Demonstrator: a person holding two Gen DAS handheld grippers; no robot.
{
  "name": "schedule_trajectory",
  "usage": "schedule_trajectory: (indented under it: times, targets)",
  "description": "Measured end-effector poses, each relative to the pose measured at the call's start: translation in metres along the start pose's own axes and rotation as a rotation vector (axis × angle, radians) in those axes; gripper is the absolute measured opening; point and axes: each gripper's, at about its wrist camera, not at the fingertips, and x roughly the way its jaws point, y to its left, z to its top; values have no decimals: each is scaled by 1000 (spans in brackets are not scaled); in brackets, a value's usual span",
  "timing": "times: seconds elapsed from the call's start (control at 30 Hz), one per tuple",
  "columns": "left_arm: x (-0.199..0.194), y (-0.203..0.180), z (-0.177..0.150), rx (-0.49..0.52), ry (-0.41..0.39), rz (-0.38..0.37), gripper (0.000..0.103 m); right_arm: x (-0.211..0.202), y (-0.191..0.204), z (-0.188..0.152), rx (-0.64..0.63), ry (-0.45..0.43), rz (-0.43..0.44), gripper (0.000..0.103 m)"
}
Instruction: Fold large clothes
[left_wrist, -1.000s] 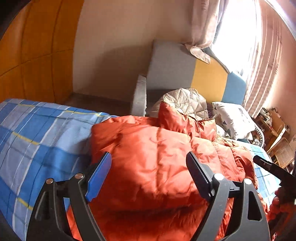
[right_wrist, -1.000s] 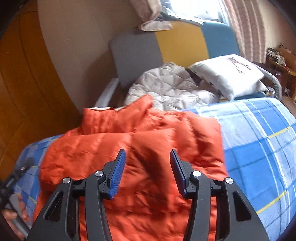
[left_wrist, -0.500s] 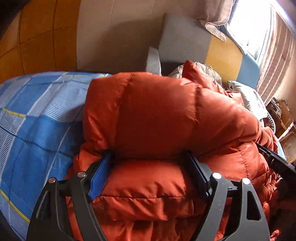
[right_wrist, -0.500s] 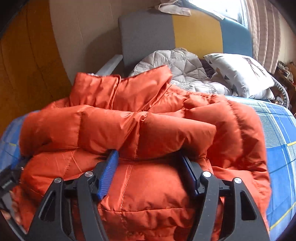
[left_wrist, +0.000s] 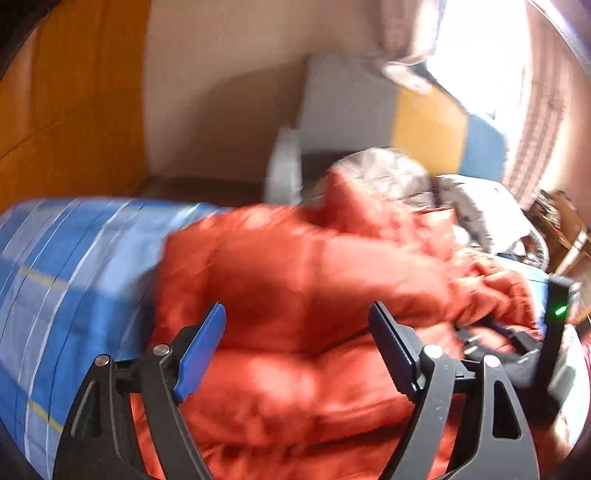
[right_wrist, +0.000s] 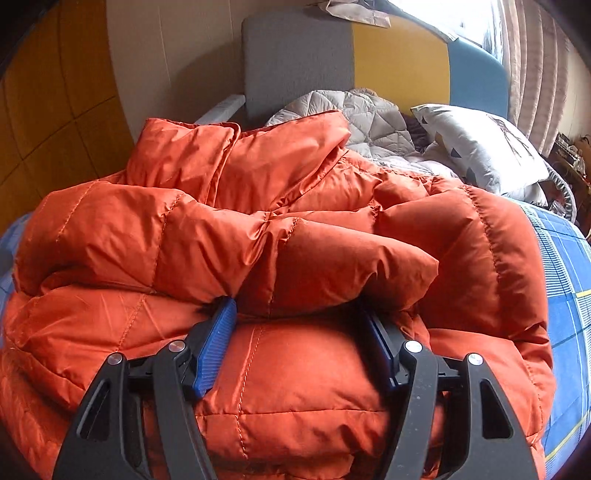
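An orange puffer jacket lies bunched and partly folded on a blue plaid bed; it also shows, blurred, in the left wrist view. My right gripper is open, its fingertips pushed under a folded puffy layer of the jacket, with jacket between the jaws. My left gripper is open just above the jacket's near side, holding nothing. The other gripper's black body shows at the right of the left wrist view.
The blue plaid bedspread extends left of the jacket. A grey quilted garment and a white patterned pillow lie behind, against a grey, yellow and blue headboard. Wooden wall panels stand at the left.
My left gripper has pulled back and up out of the jacket fold, with the view now blurred by motion. My right gripper has stayed under its fold, pressed slightly further in.
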Motion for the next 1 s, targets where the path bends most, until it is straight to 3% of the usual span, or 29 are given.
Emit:
schedule_trajectory:
  times: [0.07,0.17,0.27,0.47,0.57,0.7,0.9,1.0]
  targets:
    - [10,-19,10,48,1,-4,80,-1,0,0,0,-1,0,66]
    - [42,-29,13,42,62,3,80,-2,-1,0,5,-5,7,66]
    - [68,-23,10,36,78,33,82,-2,-2,0,8,-8,12,66]
    - [86,-11,-5,-10,93,-11,83,-1,-3,-2,7,-12,15,66]
    - [93,-13,-5,3,109,10,84,0,-1,-1,-1,-8,4,66]
    - [88,-14,-3,12,111,13,83,1,0,-1,1,-7,8,66]
    - [28,12,-26,-22,61,-32,83,2,-2,-3,13,-14,21,66]
    - [32,23,-36,-39,73,-31,84,2,-4,-4,15,-18,25,66]
